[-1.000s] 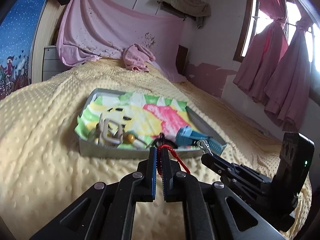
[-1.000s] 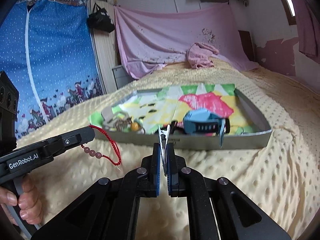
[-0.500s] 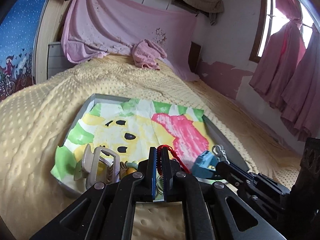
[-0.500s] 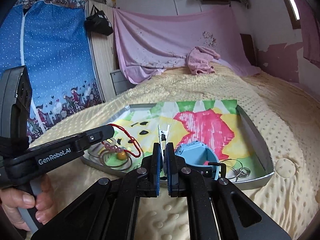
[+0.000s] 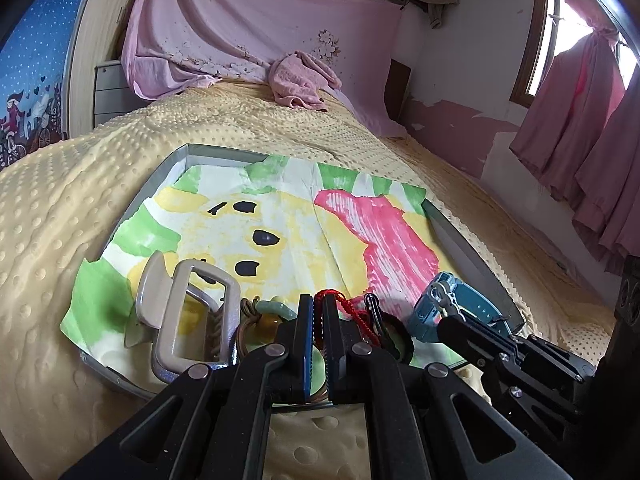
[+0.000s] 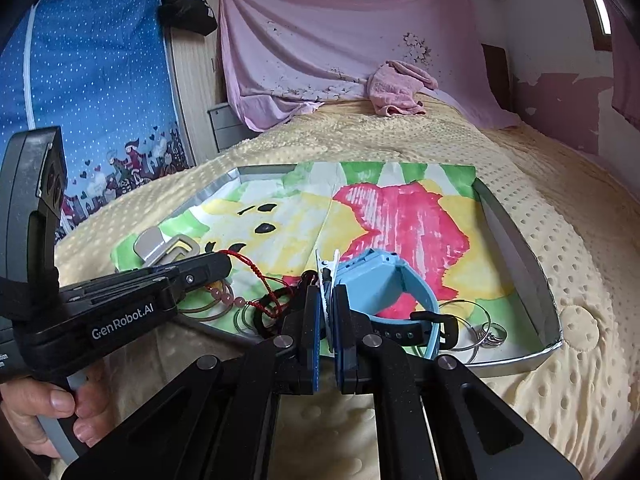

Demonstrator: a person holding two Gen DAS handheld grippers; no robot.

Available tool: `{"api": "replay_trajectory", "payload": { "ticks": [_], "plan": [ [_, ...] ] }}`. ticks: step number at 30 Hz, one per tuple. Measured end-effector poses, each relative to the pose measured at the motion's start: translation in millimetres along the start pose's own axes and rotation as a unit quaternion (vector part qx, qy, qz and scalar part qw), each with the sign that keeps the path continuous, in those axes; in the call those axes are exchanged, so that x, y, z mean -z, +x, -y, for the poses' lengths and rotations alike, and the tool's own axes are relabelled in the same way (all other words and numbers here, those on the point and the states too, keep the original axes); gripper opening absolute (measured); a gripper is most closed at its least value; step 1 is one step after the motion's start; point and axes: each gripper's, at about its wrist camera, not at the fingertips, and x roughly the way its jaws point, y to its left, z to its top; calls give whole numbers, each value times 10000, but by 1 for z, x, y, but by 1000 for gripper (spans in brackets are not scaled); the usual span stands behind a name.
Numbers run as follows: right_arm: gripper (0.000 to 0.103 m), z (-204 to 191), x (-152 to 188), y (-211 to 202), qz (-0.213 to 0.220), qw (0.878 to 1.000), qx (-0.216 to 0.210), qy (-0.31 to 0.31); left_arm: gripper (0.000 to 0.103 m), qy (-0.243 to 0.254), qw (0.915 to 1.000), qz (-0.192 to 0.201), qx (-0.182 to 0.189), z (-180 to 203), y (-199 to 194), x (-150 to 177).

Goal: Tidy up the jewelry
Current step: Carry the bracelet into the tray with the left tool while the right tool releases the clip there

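A grey tray (image 5: 460, 236) (image 6: 516, 236) lined with a painted cloth lies on the yellow bed. My left gripper (image 5: 318, 304) (image 6: 224, 260) is shut on a red cord bracelet (image 5: 352, 310) with pink beads (image 6: 226, 300), hanging over the tray's near edge. My right gripper (image 6: 326, 300) (image 5: 444, 322) is shut on a small silver hair clip (image 6: 327, 276), just over the tray beside a blue watch (image 6: 384, 284) (image 5: 460, 308). A beige claw clip (image 5: 180, 312), an amber bead (image 5: 270, 324), rings (image 6: 480, 332) and black hair ties (image 6: 280, 308) lie in the tray.
A pink towel (image 5: 300, 84) lies at the head of the bed under a pink sheet on the wall. Pink curtains (image 5: 580, 152) hang at the right. A blue wardrobe cover (image 6: 92, 100) stands at the left. The tray's far half holds only the cloth.
Both grippers have moved forward and down, from in front of the tray to over its near edge, each still holding its item.
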Motion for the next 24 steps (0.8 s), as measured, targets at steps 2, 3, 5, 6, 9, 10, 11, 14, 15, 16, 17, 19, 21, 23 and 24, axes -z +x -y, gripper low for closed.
{"api": "replay_trajectory", "payload": {
  "ticks": [2,3,5,6,9,10,11,14,15,16,17,19,21,23,24],
  "plan": [
    [5,-1,1,1,-57,10000,15,-34,5,8,10000,-11,-6,0,0,0],
    [5,-1,1,2,-78,10000,9,-55,5,0,10000,-6,-11,0,0,0],
    [5,-1,2,2,-113,9999,19,-66,5,-25,10000,45,20,-1,-1,1],
    [5,0,2,3,-143,9999,1,-53,5,-49,10000,62,34,-2,-2,1],
    [5,2,3,3,-128,9999,-33,-15,5,-111,9999,103,63,-5,-4,1],
    [6,2,3,3,-120,9999,-35,-6,5,-128,9998,110,63,-5,-5,1],
    [6,2,3,1,-97,9999,-28,9,5,-151,9998,118,63,-6,-6,2],
    [6,5,3,-1,-44,10000,-23,57,6,-184,9998,122,29,-6,-8,2],
    [6,6,3,-3,-19,10000,-39,86,7,-206,9997,124,48,-7,-9,2],
    [6,7,4,-4,0,9999,-38,109,8,-230,9996,121,87,-8,-10,3],
    [6,8,4,-5,22,9999,-36,133,11,-237,9996,120,75,-8,-10,3],
    [6,10,4,-7,54,9998,-34,167,15,-263,9996,124,56,-9,-12,3],
    [6,11,5,-11,123,9997,-45,217,16,-258,9996,132,52,-9,-13,3],
    [6,13,5,-14,186,9995,-58,254,18,-207,9997,162,25,-7,-16,3],
    [6,14,5,-16,223,9994,-64,269,20,-201,9996,181,22,-7,-18,3]
  ]
}}
